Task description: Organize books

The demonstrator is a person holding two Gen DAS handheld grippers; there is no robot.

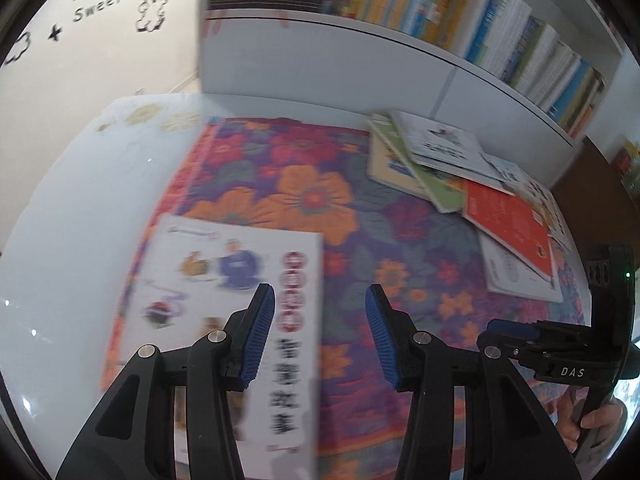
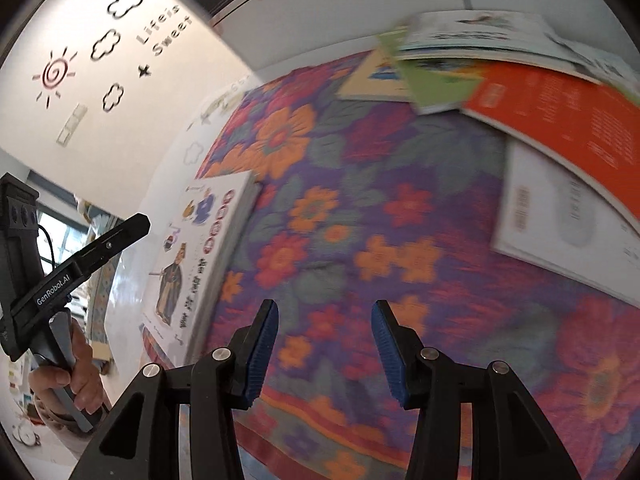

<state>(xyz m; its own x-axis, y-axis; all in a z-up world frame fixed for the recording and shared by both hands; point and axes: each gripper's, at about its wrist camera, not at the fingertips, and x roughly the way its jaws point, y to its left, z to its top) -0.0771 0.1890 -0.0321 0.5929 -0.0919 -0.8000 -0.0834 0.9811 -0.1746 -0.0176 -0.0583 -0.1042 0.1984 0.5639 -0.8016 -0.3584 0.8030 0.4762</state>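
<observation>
- Blue-padded left tongs [image 1: 320,332] hang released, a white book [image 1: 224,320] flat under their left finger.
- Right tongs [image 2: 325,344] gape, empty, over the flowered cloth [image 2: 360,216].
- Scattered books [image 1: 472,184] lie ahead, to the right.

Shelved books [image 1: 520,40] blurred, titles unreadable

Left gripper [image 1: 320,336] over the floral cloth [image 1: 320,200]

Its blue fingers [image 1: 260,336] stand apart, empty, beside a white picture book [image 1: 224,320]. 1 loose pile of books [image 1: 472,188] lies far right; the right gripper [image 1: 560,356] shows at the edge.
</observation>
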